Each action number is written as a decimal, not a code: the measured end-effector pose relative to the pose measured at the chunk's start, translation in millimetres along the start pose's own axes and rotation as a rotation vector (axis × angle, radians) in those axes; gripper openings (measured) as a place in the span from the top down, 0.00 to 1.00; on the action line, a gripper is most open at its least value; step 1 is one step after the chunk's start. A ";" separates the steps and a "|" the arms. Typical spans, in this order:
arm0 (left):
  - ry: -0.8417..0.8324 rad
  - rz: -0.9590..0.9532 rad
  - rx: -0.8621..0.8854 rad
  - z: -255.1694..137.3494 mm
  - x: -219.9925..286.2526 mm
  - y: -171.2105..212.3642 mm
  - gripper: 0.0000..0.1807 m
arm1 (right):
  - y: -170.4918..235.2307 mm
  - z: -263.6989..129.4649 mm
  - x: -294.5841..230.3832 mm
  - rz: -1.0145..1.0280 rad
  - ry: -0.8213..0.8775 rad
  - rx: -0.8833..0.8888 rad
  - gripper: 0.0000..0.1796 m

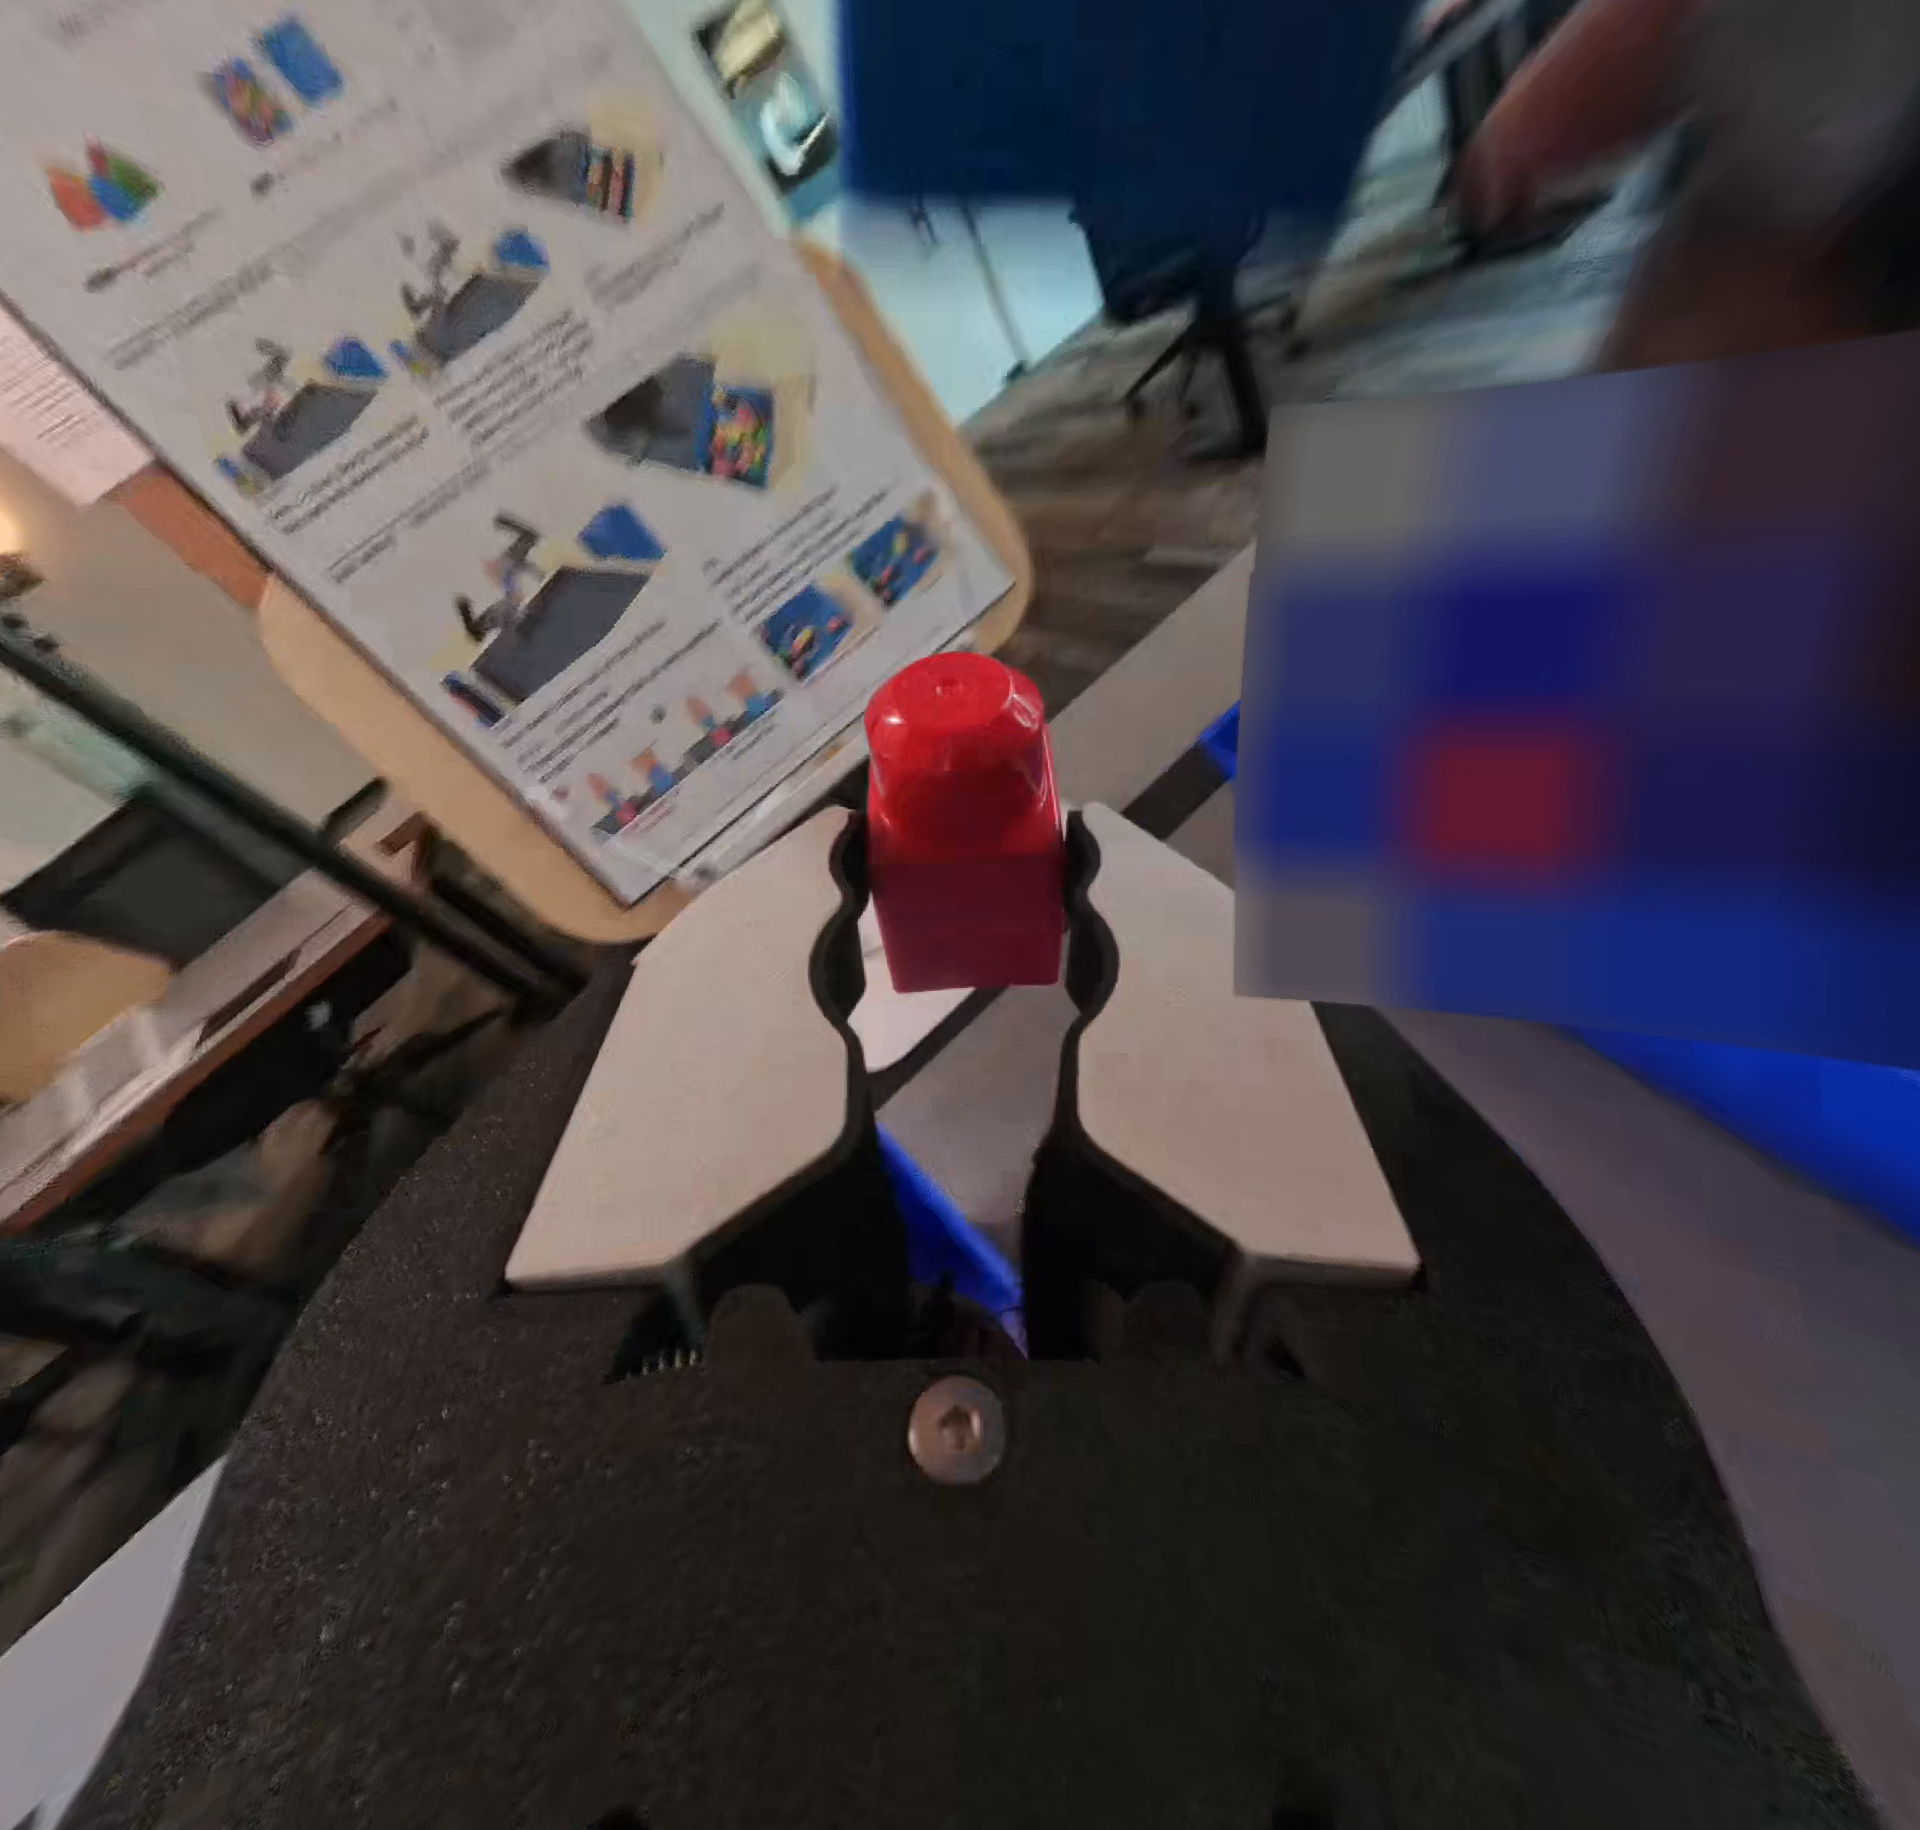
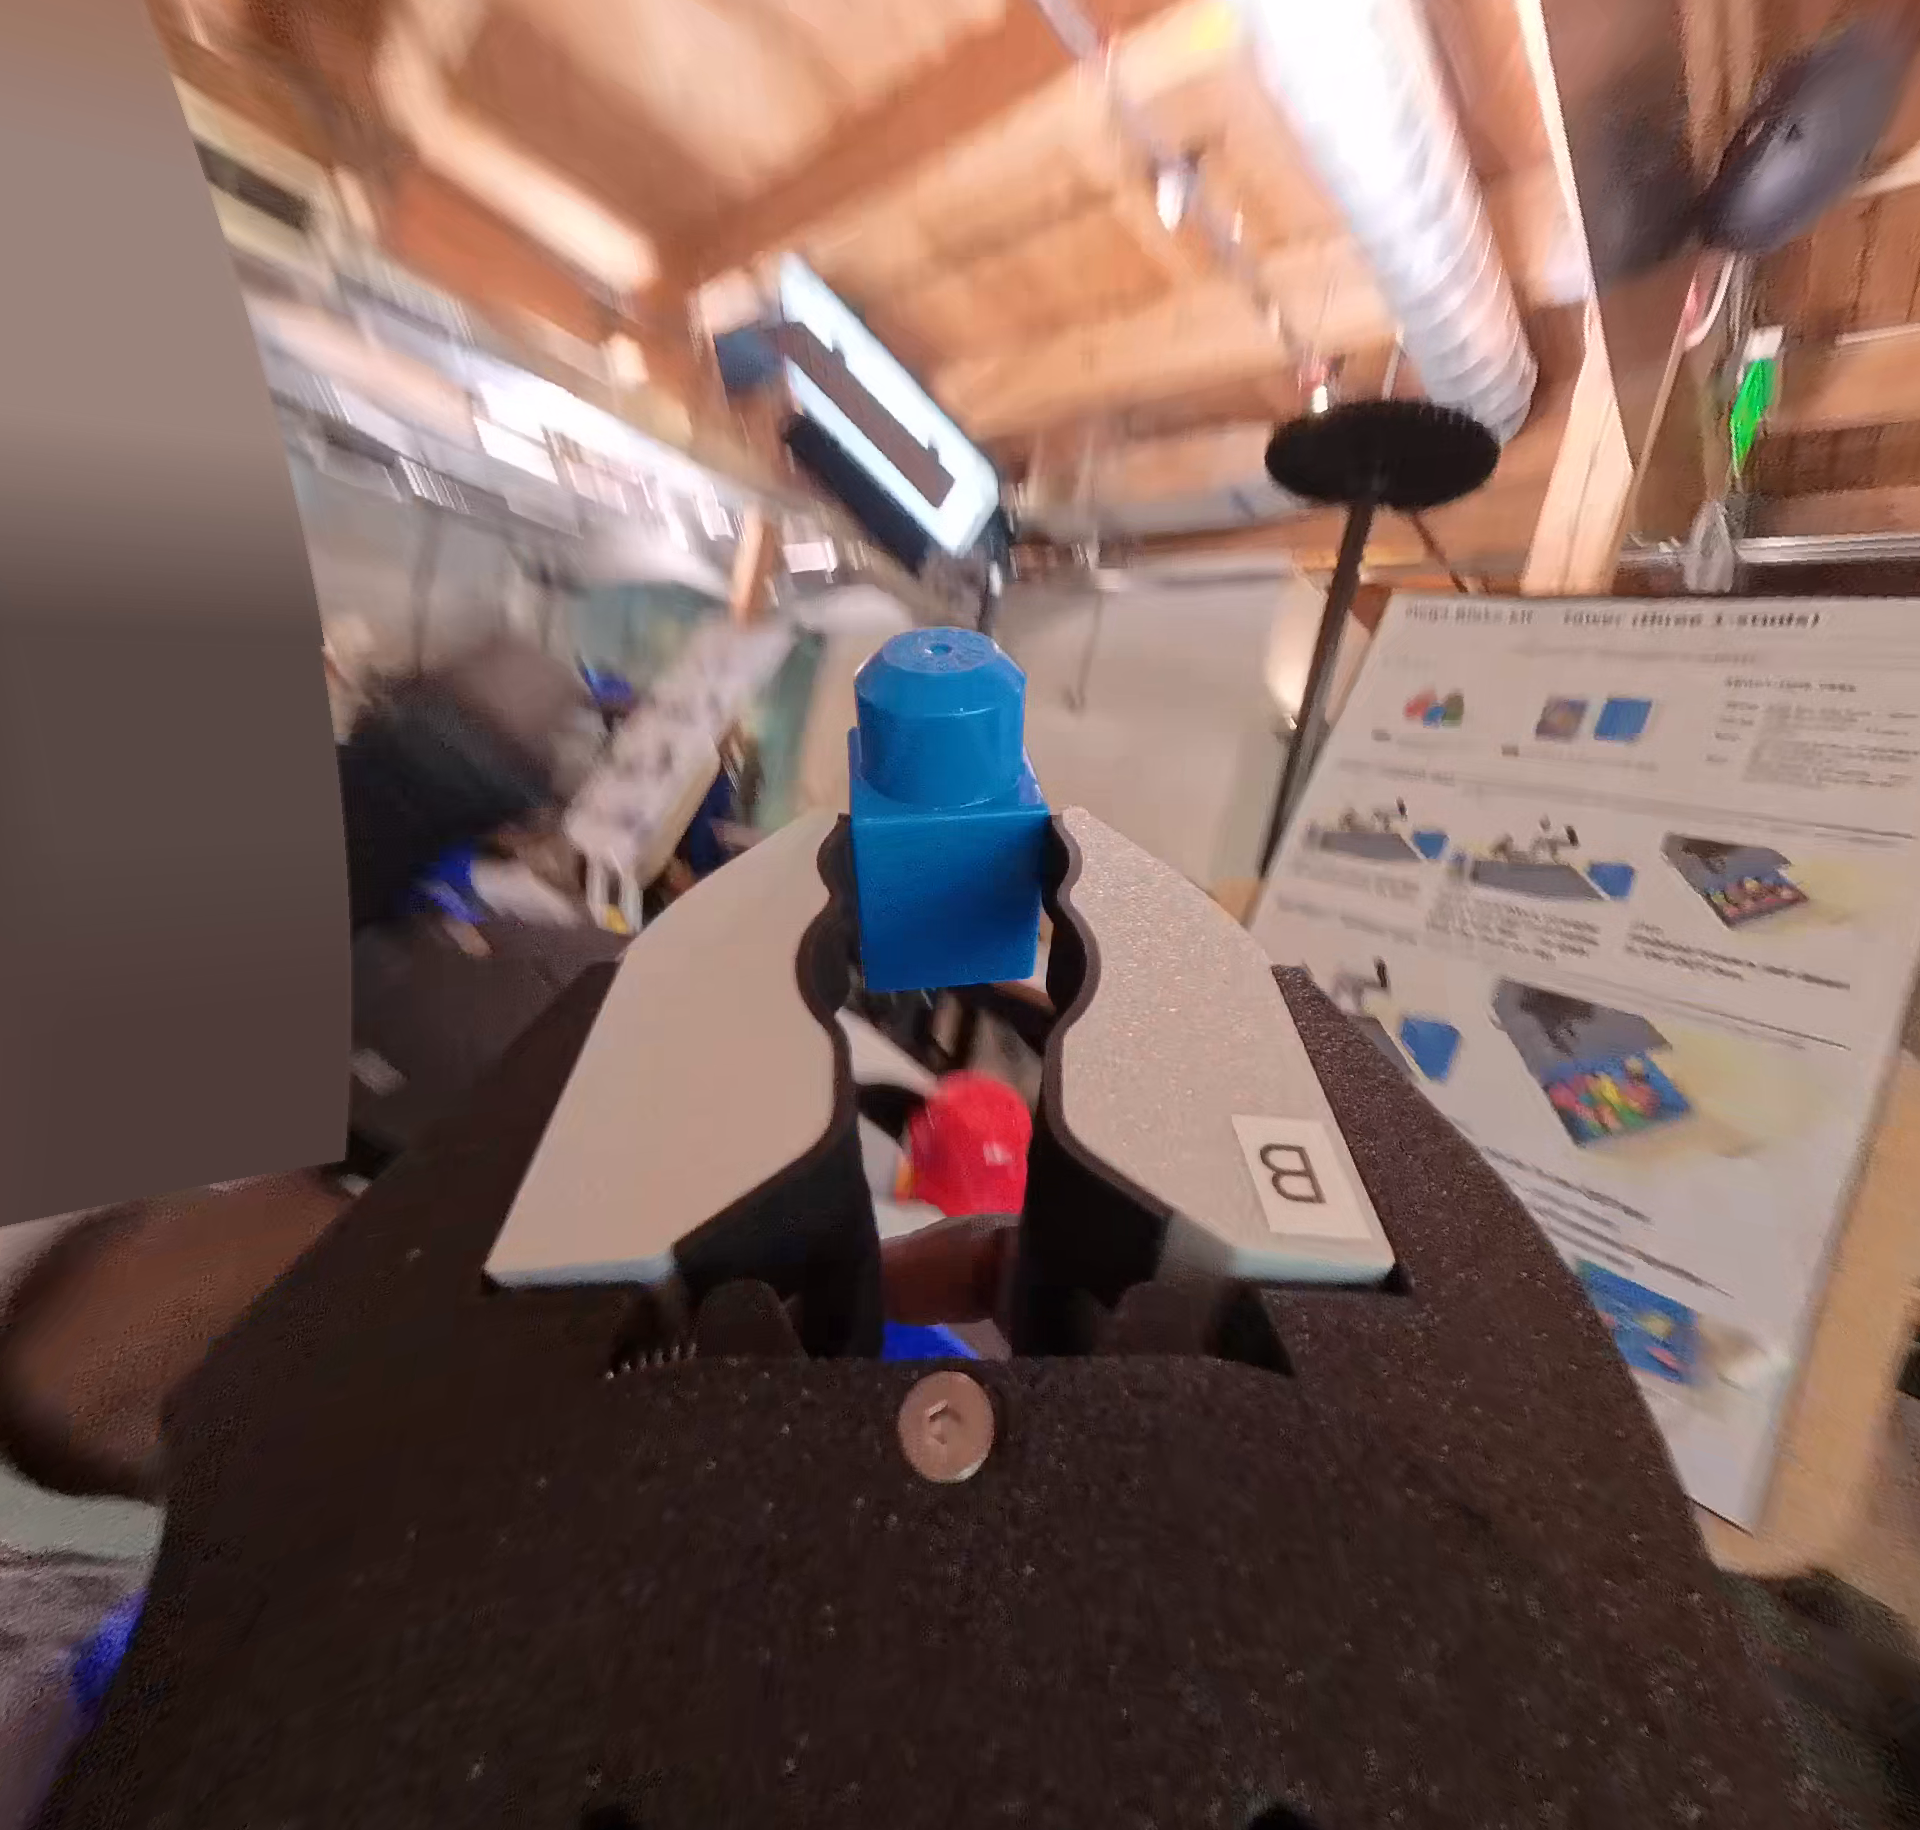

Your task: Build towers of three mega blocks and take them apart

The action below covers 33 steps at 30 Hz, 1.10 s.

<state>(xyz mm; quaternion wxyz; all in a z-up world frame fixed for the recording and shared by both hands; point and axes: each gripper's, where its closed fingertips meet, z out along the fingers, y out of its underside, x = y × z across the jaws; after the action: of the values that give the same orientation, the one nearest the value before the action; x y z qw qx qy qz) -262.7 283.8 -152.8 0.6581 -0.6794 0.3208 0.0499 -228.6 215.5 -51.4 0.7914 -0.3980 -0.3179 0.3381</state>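
Observation:
My left gripper [image 1: 961, 861] is shut on a red one-stud mega block [image 1: 961, 824], held upright in the air with its stud pointing away from the camera. My right gripper [image 2: 945, 871] is shut on a blue one-stud mega block [image 2: 940, 835], also held upright in the air and tilted up toward the ceiling. In the right wrist view the red block [image 2: 971, 1141] shows blurred through the gap below my fingers, with a hand just under it.
A white instruction poster [image 1: 468, 346] leans on a wooden board at the left; it also shows in the right wrist view [image 2: 1621, 928]. A blue bin edge [image 1: 1766, 1105] lies at the right on a grey table. A black stand [image 2: 1340, 617] rises behind.

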 end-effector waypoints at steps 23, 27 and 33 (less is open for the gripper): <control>-0.058 -0.143 0.239 -30.0 -50.9 -13.9 0.80 | 262.7 -289.6 115.3 0.429 0.378 -1.958 0.81; 0.010 -0.187 0.265 -29.5 -42.2 -18.4 0.80 | 273.5 -289.9 119.5 0.427 0.373 -1.940 0.81; 0.200 -0.466 0.383 -32.2 -32.8 -32.0 0.80 | 260.8 -263.4 131.2 0.362 0.378 -1.776 0.70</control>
<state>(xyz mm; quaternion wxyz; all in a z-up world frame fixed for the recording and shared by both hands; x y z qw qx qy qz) -283.9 263.8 -105.0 0.7328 -0.5999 0.2235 -0.2305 -24.1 328.2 -367.8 0.1696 -0.9507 -0.2590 0.0185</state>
